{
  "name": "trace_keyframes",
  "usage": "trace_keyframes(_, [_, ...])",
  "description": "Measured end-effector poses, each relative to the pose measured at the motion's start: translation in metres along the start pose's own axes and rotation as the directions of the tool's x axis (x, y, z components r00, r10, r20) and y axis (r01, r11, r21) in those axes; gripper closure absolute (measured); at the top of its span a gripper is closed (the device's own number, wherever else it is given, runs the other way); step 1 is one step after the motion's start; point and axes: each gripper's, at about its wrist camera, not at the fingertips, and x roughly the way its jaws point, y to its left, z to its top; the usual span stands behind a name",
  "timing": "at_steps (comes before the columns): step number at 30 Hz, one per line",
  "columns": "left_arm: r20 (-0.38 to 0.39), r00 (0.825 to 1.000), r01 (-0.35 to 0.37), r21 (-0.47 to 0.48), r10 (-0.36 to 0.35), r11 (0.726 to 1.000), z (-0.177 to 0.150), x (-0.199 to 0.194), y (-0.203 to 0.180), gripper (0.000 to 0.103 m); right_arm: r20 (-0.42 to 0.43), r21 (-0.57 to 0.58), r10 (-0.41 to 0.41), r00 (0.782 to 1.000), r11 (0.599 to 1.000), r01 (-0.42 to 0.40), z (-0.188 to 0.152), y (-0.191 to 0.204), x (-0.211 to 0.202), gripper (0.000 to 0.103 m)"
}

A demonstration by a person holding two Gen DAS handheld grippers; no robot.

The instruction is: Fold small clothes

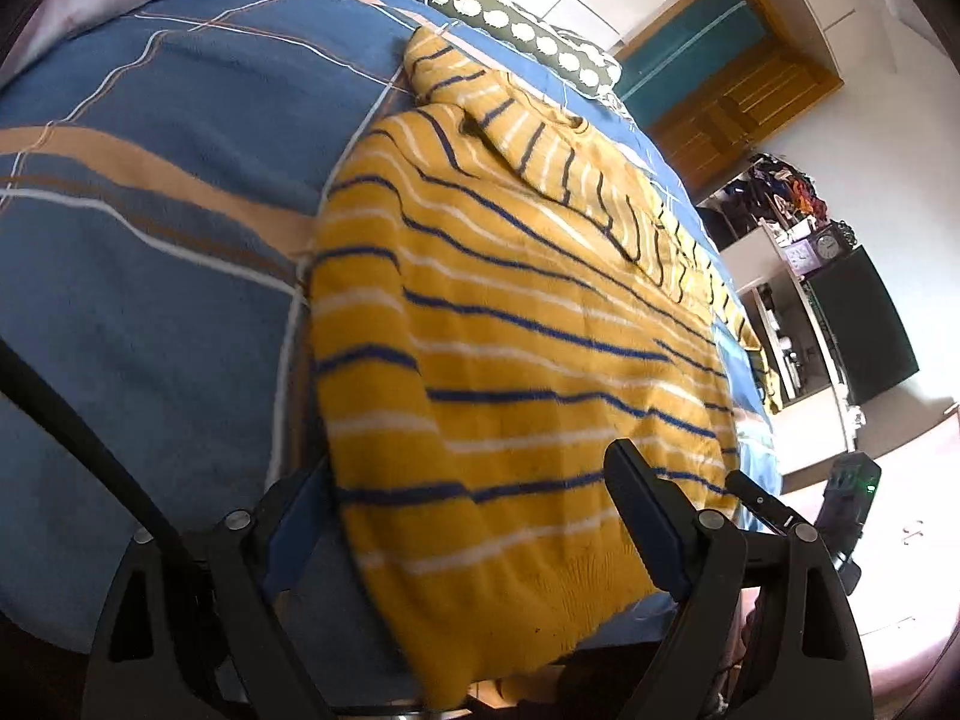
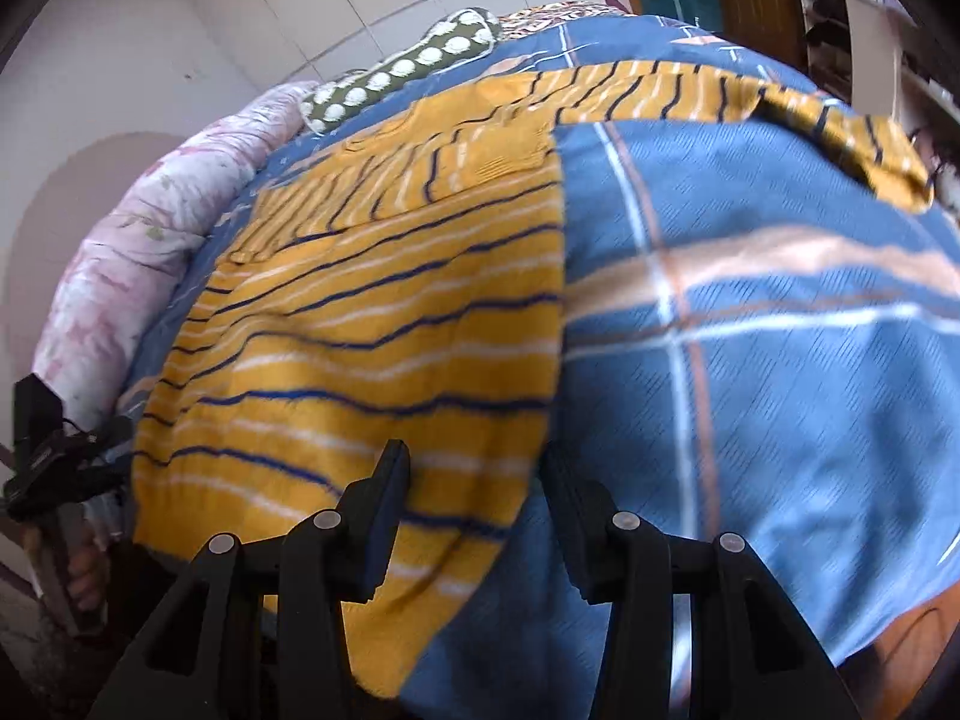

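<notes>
A small yellow sweater (image 1: 510, 324) with blue and white stripes lies flat on a blue plaid blanket (image 1: 150, 228). One sleeve is folded over its chest; the other sleeve (image 2: 690, 90) stretches out across the blanket. My left gripper (image 1: 468, 492) is open, its fingers astride the sweater's hem corner. My right gripper (image 2: 474, 480) is open, astride the other hem corner of the sweater (image 2: 372, 312). Whether the fingers touch the cloth I cannot tell.
A green bolster (image 1: 516, 24) with white dots lies at the far side of the bed. A pink quilt (image 2: 120, 276) is heaped at one end. A wooden door (image 1: 738, 90) and shelves with clutter (image 1: 798, 228) stand beyond the bed.
</notes>
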Motion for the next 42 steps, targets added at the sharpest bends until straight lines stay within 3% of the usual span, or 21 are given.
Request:
trace_keyframes(3, [0.002,1.0,-0.014,0.01,0.014,1.0,-0.008,0.002,-0.01,0.019,0.021,0.03,0.028,0.999,0.999,-0.028,-0.004,0.005,0.003,0.054])
trace_keyframes(5, [-0.02,0.998,-0.051,0.035,0.052,0.998,-0.007,0.002,-0.018,0.067,0.005,0.043,0.045,0.999,0.998,-0.045,-0.007,0.007,0.008,0.073])
trace_keyframes(6, [-0.04,0.99,-0.131,0.062,0.134,0.989,-0.004,0.004,-0.023,0.093,-0.011,0.047,0.056,0.998,0.997,-0.055,-0.006,0.009,0.011,0.087])
trace_keyframes(9, [-0.003,0.982,-0.19,0.055,0.19,0.98,0.002,-0.018,-0.024,0.095,-0.015,0.064,0.079,0.997,0.995,-0.078,-0.005,0.008,0.006,0.09])
trace_keyframes(14, [0.026,0.979,-0.204,0.091,0.202,0.975,-0.009,-0.052,-0.027,0.095,-0.035,0.053,0.111,0.993,0.993,-0.109,-0.025,0.002,-0.022,0.091])
trace_keyframes(21, [-0.016,0.957,-0.287,0.112,0.291,0.951,-0.046,-0.046,-0.013,0.09,-0.111,0.005,0.057,0.992,0.998,-0.057,-0.059,0.004,-0.021,0.086])
trace_keyframes(24, [0.033,0.958,-0.288,0.099,0.286,0.952,-0.048,-0.059,-0.006,0.069,-0.116,-0.031,0.022,0.993,0.999,-0.026,-0.059,0.002,-0.03,0.086])
trace_keyframes(27, [0.098,0.95,-0.307,0.121,0.296,0.944,-0.052,-0.079,-0.005,0.048,-0.069,-0.076,-0.028,0.997,0.997,0.023,-0.05,0.0,-0.049,0.086])
trace_keyframes(28, [0.118,0.946,-0.317,0.128,0.303,0.94,-0.054,-0.085,-0.007,0.039,-0.049,-0.09,-0.046,0.998,0.995,0.041,-0.043,0.0,-0.053,0.085])
trace_keyframes(32, [0.223,0.924,-0.345,0.144,0.31,0.927,-0.051,-0.106,-0.016,0.024,0.025,-0.135,-0.084,0.996,0.987,0.087,0.0,0.014,-0.053,0.085])
trace_keyframes(34, [0.26,0.916,-0.35,0.153,0.304,0.924,-0.051,-0.112,-0.017,0.016,0.065,-0.163,-0.093,0.994,0.981,0.103,0.023,0.027,-0.046,0.077])
trace_keyframes(37, [0.275,0.907,-0.373,0.179,0.318,0.91,-0.05,-0.111,-0.019,0.016,0.117,-0.19,-0.092,0.989,0.975,0.113,0.072,0.05,-0.019,0.072])
trace_keyframes(42, [0.256,0.907,-0.391,0.215,0.335,0.895,-0.054,-0.098,-0.019,0.016,0.057,-0.122,-0.077,0.995,0.989,0.083,0.141,0.064,0.054,0.072])
